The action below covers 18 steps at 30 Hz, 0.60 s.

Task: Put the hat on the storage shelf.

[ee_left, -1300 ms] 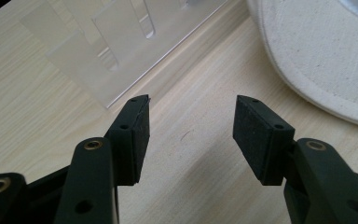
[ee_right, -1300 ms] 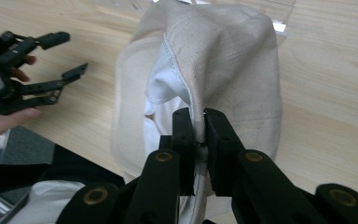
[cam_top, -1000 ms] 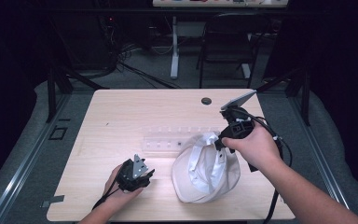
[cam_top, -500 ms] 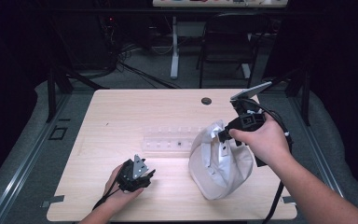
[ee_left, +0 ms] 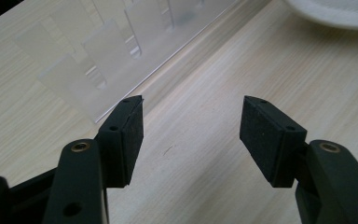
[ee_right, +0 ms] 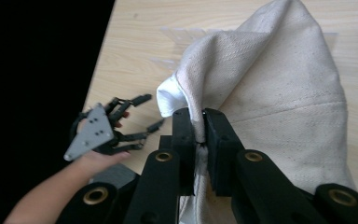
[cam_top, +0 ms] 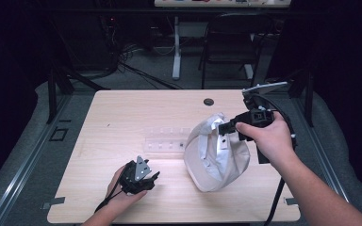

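Observation:
A white cloth cap (cam_top: 217, 153) hangs tilted over the right half of the table, lifted by its edge. My right gripper (cam_top: 224, 128) is shut on that edge; in the right gripper view the black jaws pinch the cap's (ee_right: 270, 88) fabric where my right gripper (ee_right: 199, 135) closes. My left gripper (cam_top: 152, 180) rests low on the table near the front left, held in a hand, its jaws apart. In the left gripper view my left gripper (ee_left: 191, 133) is open with bare wood between its pads (ee_left: 130, 135). The left gripper (ee_right: 142, 123) also appears far off in the right gripper view.
A clear plastic rack (cam_top: 167, 141) lies flat at the table's (cam_top: 122, 113) middle, also seen close as the clear rack (ee_left: 107, 51) ahead of the left jaws. A small dark disc (cam_top: 209, 101) sits near the far edge. A chair (cam_top: 231, 42) and cables stand beyond the table.
My right gripper has raised the cap by its edge and carried it up and to the right, so it now hangs instead of lying flat. The left gripper has stayed put.

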Motion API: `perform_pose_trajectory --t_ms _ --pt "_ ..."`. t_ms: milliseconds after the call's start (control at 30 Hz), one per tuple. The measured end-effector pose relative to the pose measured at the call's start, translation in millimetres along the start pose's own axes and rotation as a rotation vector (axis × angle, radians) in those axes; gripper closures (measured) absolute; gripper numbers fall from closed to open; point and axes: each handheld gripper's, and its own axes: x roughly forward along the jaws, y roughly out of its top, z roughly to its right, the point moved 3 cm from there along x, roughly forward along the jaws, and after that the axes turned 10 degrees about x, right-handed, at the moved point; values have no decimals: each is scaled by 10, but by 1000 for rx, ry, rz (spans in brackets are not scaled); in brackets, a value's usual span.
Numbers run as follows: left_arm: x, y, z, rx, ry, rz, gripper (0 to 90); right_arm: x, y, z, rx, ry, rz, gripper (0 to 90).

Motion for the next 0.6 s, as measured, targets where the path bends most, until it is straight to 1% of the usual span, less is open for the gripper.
perform_pose_trajectory --t_ms 67,100,233,367,467,600 --pt "-32 34 30 -6 -8 17 388 12 17 -24 13 38 -2 831" --pt "-46 57 47 -1 -12 24 382 15 23 -36 11 45 2 831" --pt "-65 133 121 4 -33 41 359 5 73 -105 7 59 20 831" --pt "-55 193 199 20 -52 41 339 -8 147 -178 6 78 34 831" --pt "-53 246 243 26 -53 52 327 -5 215 -223 10 92 48 831" --pt "-64 350 295 34 -65 77 326 13 291 -268 15 86 63 831"
